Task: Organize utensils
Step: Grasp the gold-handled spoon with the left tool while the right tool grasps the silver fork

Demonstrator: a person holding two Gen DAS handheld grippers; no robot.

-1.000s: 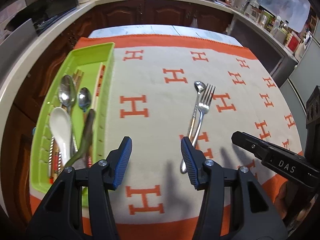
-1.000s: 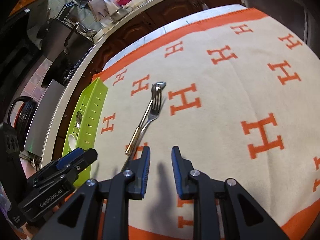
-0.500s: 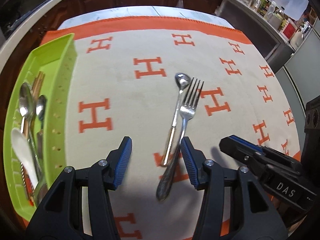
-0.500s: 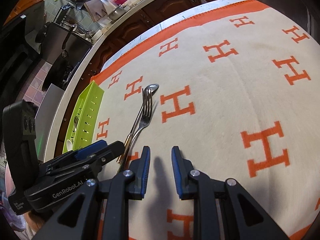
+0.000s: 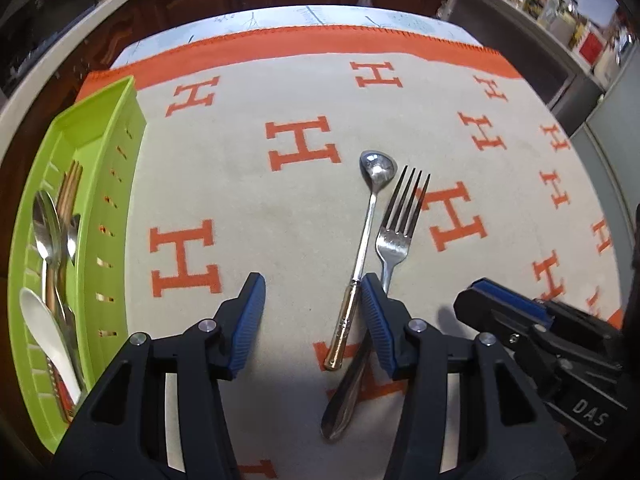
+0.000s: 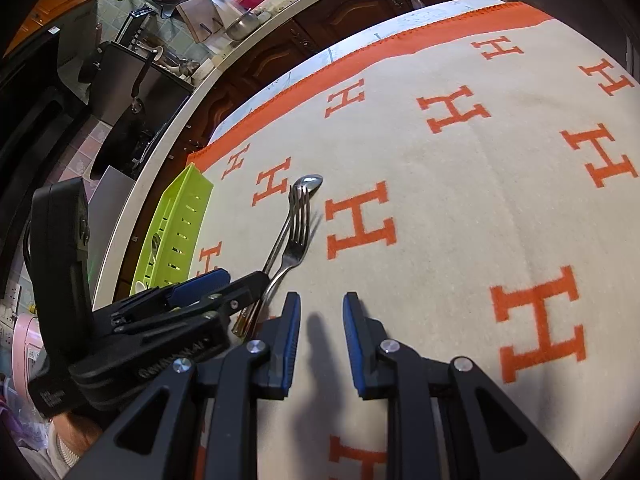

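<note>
A small steel spoon (image 5: 362, 256) and a steel fork (image 5: 394, 236) lie crossed at their handles on the cream cloth with orange H marks (image 5: 240, 192). My left gripper (image 5: 312, 320) is open and low over the cloth, its right finger (image 5: 378, 324) over the crossing handles, the spoon handle between the fingers. The same spoon (image 6: 306, 184) and fork (image 6: 296, 240) show in the right wrist view, left of my right gripper (image 6: 320, 328), which is open with a narrow gap and holds nothing. The green tray (image 5: 116, 168) at left holds several spoons and other utensils.
The right gripper's body (image 5: 540, 336) is just right of the left one. The left gripper's body (image 6: 160, 320) fills the lower left of the right wrist view. Dark cabinets and a counter edge (image 6: 248, 60) run beyond the table. A sleeve shows at bottom left.
My left gripper has moved right and forward from the tray side until its fingers straddle the spoon handle. The right gripper has crept forward slightly. Both stay open.
</note>
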